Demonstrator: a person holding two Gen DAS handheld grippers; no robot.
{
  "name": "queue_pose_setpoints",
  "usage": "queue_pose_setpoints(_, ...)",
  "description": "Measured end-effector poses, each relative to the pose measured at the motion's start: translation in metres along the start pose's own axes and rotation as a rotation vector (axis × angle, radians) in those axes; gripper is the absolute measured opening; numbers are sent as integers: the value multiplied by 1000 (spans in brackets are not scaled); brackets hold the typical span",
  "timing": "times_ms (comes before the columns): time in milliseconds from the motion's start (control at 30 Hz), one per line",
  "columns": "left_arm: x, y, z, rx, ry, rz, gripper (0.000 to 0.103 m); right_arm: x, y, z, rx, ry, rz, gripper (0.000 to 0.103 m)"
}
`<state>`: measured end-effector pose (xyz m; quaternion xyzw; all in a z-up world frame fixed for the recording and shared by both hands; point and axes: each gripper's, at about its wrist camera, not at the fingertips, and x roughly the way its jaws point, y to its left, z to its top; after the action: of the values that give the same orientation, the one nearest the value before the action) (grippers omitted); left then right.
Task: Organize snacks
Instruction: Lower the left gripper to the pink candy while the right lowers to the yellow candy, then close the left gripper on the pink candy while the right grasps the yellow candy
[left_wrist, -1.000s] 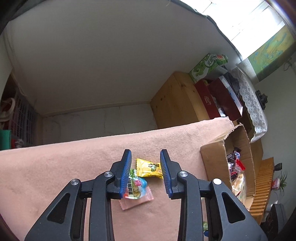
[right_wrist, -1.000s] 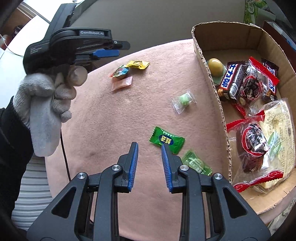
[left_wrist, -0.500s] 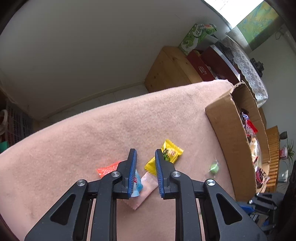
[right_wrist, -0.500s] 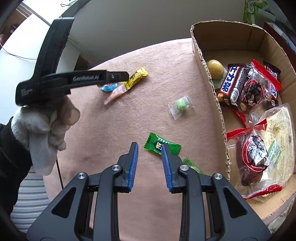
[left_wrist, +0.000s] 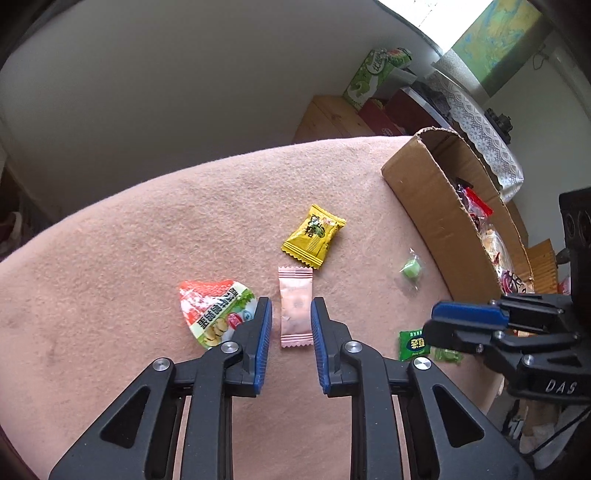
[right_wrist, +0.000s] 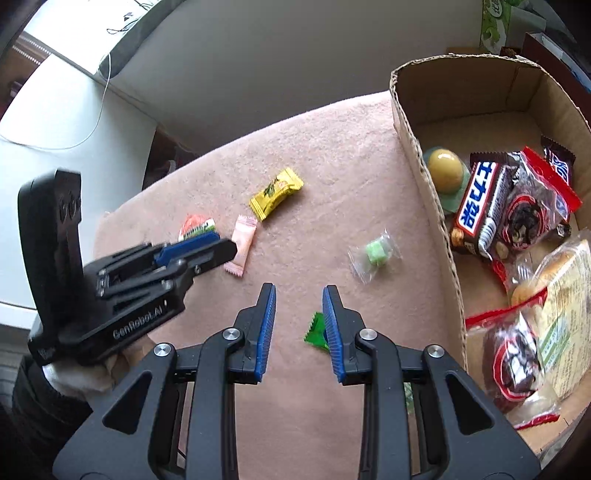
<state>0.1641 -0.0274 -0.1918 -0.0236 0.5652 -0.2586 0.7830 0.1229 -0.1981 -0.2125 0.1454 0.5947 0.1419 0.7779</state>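
Loose snacks lie on a pink cloth (left_wrist: 147, 229). My left gripper (left_wrist: 291, 308) is open, its jaws on either side of a pink candy packet (left_wrist: 295, 306). A red and green snack pouch (left_wrist: 214, 306) lies just left of it and a yellow candy (left_wrist: 314, 236) beyond it. My right gripper (right_wrist: 298, 295) is open above the cloth, with a dark green candy (right_wrist: 316, 330) beside its right finger. A clear-wrapped green candy (right_wrist: 375, 253) lies ahead. The cardboard box (right_wrist: 417, 155) at the right holds several snacks.
The right gripper shows in the left wrist view (left_wrist: 465, 321) over green candies (left_wrist: 413, 343). The left gripper shows in the right wrist view (right_wrist: 207, 247). A wooden cabinet (left_wrist: 332, 118) with boxes stands behind the table. The cloth's far edge drops to the floor.
My left gripper has moved down and back over the pink candy and its jaws have opened a little wider. My right gripper has moved forward over the dark green candy and opened wider.
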Motion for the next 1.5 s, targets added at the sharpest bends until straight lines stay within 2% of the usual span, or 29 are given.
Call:
queue_pose_setpoints(67,2,2,2,-19,0,-10,21,7,1,14,44,-2,32,46)
queue_pose_setpoints(200,6,-8,-1,14,12,5,22,21,0,40,138,17,74,47)
queue_pose_setpoints(267,9,-9,-3,19,15,22,25,30,1,49,177,26,67,47)
queue_pose_setpoints(433,11,-6,-5,-45,-15,6,25,54,1,73,256,60,51,47)
queue_pose_setpoints(567,11,-1,-9,-86,-44,-2,25,74,-2,78,311,108,17,47)
queue_pose_setpoints(767,9,-1,-19,-78,-79,12,25,85,21,86,271,119,-82,47)
queue_pose_setpoints(900,6,-4,-29,-86,-93,30,25,98,44,92,131,144,-185,47)
queue_pose_setpoints(967,7,-10,-37,-93,-98,37,22,102,52,94,64,151,-233,36)
queue_pose_setpoints(1000,7,-11,-40,-89,-101,49,17,103,55,94,38,151,-254,34)
queue_pose_setpoints(1133,4,-10,-51,-90,-108,56,9,105,55,94,20,148,-247,29)
queue_pose_setpoints(1267,1,-8,-59,-95,-108,56,7,97,45,89,40,151,-233,29)
queue_pose_setpoints(1367,0,-3,-60,-123,-98,22,7,93,38,89,108,160,-220,30)
queue_pose_setpoints(1433,0,-2,-60,-156,-87,6,12,92,36,91,126,160,-221,33)
queue_pose_setpoints(1500,1,-4,-60,-160,-86,-2,19,95,45,90,66,154,-237,27)
